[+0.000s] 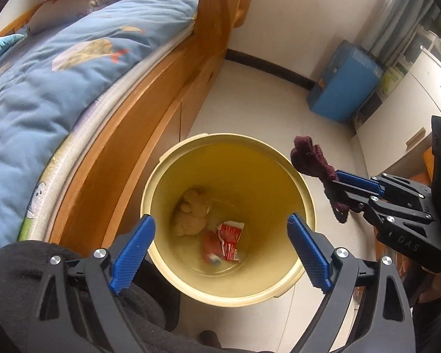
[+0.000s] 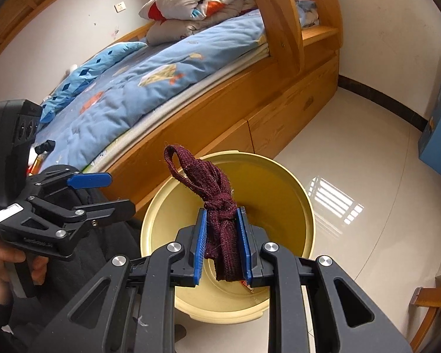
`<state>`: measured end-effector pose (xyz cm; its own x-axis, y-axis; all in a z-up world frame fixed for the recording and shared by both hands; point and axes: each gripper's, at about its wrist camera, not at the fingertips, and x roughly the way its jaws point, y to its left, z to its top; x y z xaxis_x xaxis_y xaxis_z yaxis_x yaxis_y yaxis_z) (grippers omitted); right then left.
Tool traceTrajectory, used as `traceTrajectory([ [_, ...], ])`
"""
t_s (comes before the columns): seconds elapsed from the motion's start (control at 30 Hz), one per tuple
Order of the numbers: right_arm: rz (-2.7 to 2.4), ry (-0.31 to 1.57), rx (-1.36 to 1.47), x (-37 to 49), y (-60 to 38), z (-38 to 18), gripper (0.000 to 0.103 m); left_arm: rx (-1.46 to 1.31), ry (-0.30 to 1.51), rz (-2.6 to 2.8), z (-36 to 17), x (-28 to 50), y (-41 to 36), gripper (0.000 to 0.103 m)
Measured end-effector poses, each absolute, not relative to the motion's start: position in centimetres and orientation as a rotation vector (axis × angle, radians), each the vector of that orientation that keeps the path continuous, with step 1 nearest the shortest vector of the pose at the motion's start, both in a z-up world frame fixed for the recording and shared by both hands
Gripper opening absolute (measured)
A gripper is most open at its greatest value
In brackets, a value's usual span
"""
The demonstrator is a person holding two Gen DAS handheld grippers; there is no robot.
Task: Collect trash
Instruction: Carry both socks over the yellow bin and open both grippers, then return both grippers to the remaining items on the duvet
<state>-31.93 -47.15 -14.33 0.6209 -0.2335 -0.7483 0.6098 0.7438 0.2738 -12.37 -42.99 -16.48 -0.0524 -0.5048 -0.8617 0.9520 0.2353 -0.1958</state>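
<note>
Gripping a knotted maroon rag (image 2: 220, 220), the right hand-held gripper (image 2: 223, 244) holds it over the yellow bin (image 1: 297, 176) beside the bed (image 1: 58, 67); the left hand-held gripper (image 1: 220, 253) gapes empty above it.
</note>
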Motion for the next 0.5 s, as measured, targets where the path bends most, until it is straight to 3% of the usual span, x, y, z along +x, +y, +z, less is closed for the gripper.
traceTrajectory([
  [0.3, -0.521, 0.801, 0.551, -31.4, -47.3, -15.4, 0.023, 0.554, 1.029, -1.296, -16.4, -12.0, -42.7, 0.091],
  [0.33, -0.508, 0.822, 0.565, -31.1, -47.6, -15.9, 0.029, 0.551, 1.031, -1.293, -16.4, -11.9, -42.6, 0.093],
  [0.37, -0.51, 0.836, 0.578, -31.0, -47.7, -16.3, 0.045, 0.543, 1.033, -1.289, -16.3, -11.8, -42.5, 0.095],
  [0.4, -0.524, 0.849, 0.596, -30.9, -47.9, -16.7, 0.054, 0.538, 1.032, -1.287, -16.3, -11.7, -42.5, 0.095],
  [0.5, -0.539, 0.872, 0.653, -31.0, -48.4, -17.7, 0.056, 0.533, 1.024, -1.285, -16.0, -11.5, -42.2, 0.095],
])
